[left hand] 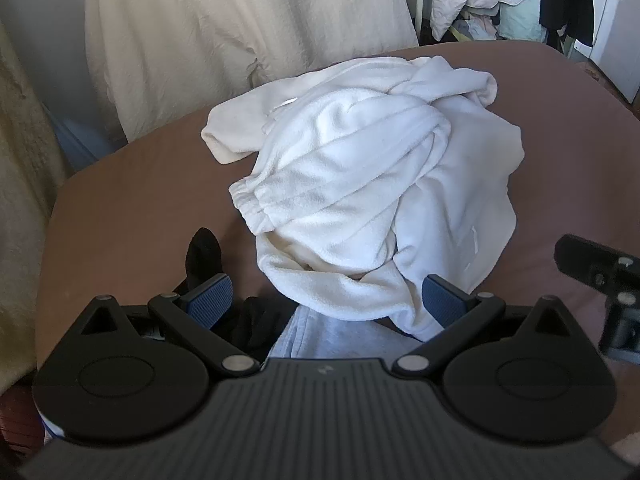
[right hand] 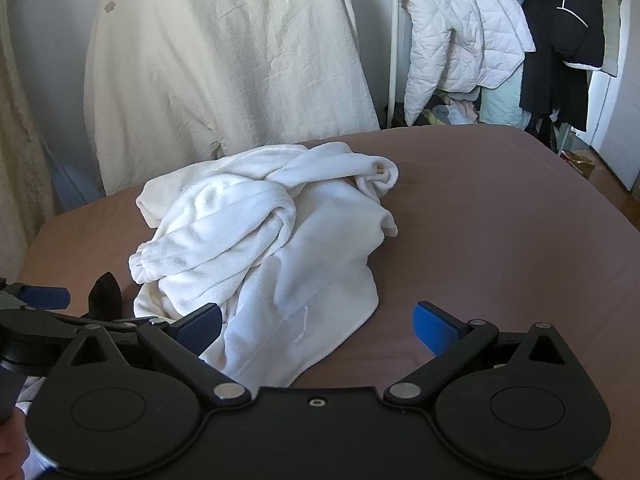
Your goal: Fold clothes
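Crumpled white fleece garment point(left hand: 360, 208) heaped on smooth brown sheet point(right hand: 500, 216).

A plain white fleece garment point(left hand: 360, 184) is seen on a brown bed sheet point(left hand: 132, 200) (black sock point(left hand: 205, 254) beside it).

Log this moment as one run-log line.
stage: pre-grasp | left gripper: open, empty | right gripper: open, empty | white fleece garment: crumpled, unfolded on brown bed sheet
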`<state>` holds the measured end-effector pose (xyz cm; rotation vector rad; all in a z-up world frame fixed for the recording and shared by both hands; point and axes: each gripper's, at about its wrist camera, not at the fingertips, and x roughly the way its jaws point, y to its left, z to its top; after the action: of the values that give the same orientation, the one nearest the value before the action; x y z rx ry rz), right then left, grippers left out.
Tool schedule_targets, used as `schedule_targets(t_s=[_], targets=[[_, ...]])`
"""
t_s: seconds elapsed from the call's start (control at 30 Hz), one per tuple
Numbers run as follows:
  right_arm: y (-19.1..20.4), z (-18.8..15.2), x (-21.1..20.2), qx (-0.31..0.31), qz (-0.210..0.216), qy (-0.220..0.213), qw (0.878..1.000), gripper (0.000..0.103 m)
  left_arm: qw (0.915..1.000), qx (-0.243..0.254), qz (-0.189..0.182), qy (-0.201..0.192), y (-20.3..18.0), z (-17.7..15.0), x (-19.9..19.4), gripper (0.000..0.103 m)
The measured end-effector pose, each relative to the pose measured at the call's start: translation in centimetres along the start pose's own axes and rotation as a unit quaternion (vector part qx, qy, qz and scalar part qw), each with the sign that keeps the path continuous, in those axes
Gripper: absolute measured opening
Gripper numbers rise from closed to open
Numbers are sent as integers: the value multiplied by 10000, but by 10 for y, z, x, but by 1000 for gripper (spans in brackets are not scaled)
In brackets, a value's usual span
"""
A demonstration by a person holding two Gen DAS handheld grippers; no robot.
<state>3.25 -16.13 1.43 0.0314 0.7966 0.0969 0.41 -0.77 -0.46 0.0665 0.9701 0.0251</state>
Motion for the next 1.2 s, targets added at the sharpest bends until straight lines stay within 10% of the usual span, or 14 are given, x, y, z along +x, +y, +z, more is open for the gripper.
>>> schedule_targets(t_s=[1.2], targets=[[-9, 1, 2, 41, 31, 77, 10000, 103, 9999, 54, 46, 111, -3, -2, 5, 103]])
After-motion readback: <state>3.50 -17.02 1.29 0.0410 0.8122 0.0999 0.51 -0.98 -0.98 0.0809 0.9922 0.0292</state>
